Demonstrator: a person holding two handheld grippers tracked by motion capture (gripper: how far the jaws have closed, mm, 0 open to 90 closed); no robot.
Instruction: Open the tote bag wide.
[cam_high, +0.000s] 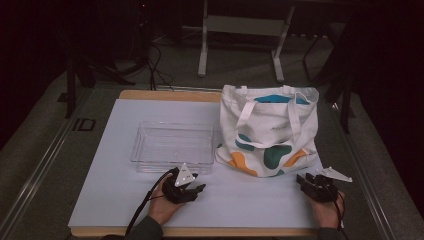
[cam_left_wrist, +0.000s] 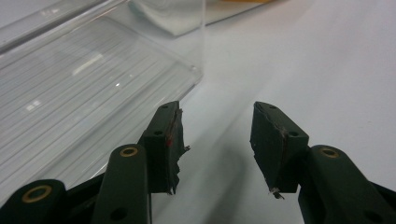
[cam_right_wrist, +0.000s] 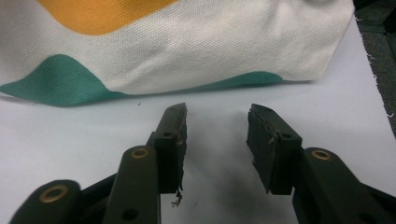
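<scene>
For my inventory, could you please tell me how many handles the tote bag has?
2: both white straps of the tote bag lie over its front, one left, one right.

Table (cam_high: 120, 200) with tray (cam_high: 172, 145), bag (cam_high: 270, 132)

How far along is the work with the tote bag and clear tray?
Nothing looks done: the clear tray sits empty and the tote bag lies untouched. Nothing is in hand; the left gripper and right gripper rest open near them. All handling remains.

Clear tray (cam_high: 172, 145) and patterned tote bag (cam_high: 270, 131) lie side by side on white table (cam_high: 115, 200)
</scene>
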